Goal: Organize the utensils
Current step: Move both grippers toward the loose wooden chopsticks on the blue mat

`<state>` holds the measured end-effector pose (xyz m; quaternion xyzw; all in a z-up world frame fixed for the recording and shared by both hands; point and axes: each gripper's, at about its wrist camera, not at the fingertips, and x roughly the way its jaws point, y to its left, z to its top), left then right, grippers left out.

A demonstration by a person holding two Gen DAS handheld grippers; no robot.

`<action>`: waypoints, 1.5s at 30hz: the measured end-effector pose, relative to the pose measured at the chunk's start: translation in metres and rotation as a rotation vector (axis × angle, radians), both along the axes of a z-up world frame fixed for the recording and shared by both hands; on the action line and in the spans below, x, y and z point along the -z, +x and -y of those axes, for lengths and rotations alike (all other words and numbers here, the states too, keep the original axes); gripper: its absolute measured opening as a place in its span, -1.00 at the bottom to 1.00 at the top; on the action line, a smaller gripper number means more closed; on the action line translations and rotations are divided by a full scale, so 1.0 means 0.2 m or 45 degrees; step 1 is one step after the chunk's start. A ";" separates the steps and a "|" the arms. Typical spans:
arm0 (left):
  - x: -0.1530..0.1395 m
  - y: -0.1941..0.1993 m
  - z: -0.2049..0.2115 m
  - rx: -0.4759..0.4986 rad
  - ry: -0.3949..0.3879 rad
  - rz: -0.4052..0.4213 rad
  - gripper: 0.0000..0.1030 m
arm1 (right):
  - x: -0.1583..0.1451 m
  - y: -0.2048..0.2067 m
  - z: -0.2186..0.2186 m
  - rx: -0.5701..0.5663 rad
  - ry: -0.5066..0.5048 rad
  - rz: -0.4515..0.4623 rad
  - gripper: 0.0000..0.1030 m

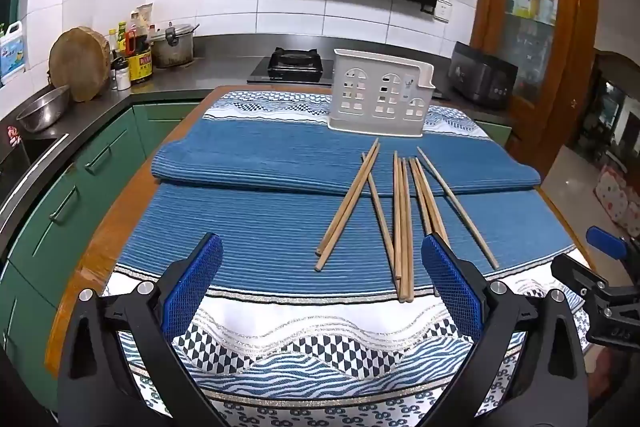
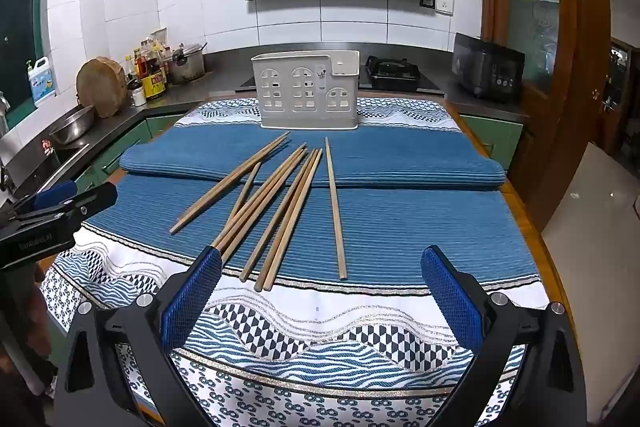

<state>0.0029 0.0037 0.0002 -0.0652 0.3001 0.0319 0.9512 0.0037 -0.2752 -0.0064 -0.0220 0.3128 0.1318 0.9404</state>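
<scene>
Several wooden chopsticks lie loose and fanned out on a blue ribbed mat; they also show in the right wrist view. A white plastic utensil holder with window-shaped cut-outs stands upright at the far end of the mat, also in the right wrist view. My left gripper is open and empty, near the chopsticks' near ends. My right gripper is open and empty, just short of the chopsticks. Each gripper shows at the edge of the other's view: the right one, the left one.
The mat lies on a patterned cloth over a wooden table. Beyond are a dark counter with a gas stove, a pot, bottles, a round chopping block, a steel bowl and a black appliance. A wooden cabinet stands at right.
</scene>
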 end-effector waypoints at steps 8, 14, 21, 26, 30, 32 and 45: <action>0.00 -0.03 0.04 0.020 0.019 0.013 0.91 | 0.00 0.00 0.00 -0.007 0.009 -0.006 0.88; 0.00 -0.04 0.02 0.014 0.017 0.015 0.91 | -0.01 0.02 -0.01 -0.014 0.007 -0.008 0.88; 0.00 -0.04 0.05 0.029 0.021 0.012 0.91 | -0.01 0.00 -0.03 -0.013 0.003 0.001 0.88; 0.01 0.00 0.04 0.032 0.020 0.004 0.91 | 0.00 0.00 -0.04 -0.016 0.002 0.002 0.88; 0.01 0.02 0.04 0.034 0.018 -0.003 0.91 | 0.00 0.00 -0.04 -0.018 0.001 -0.003 0.88; 0.01 0.02 0.05 0.036 0.018 -0.008 0.91 | 0.01 0.01 -0.05 -0.016 -0.006 -0.005 0.88; 0.03 0.11 0.04 0.034 0.021 -0.047 0.91 | 0.03 0.08 -0.01 -0.012 0.006 -0.032 0.87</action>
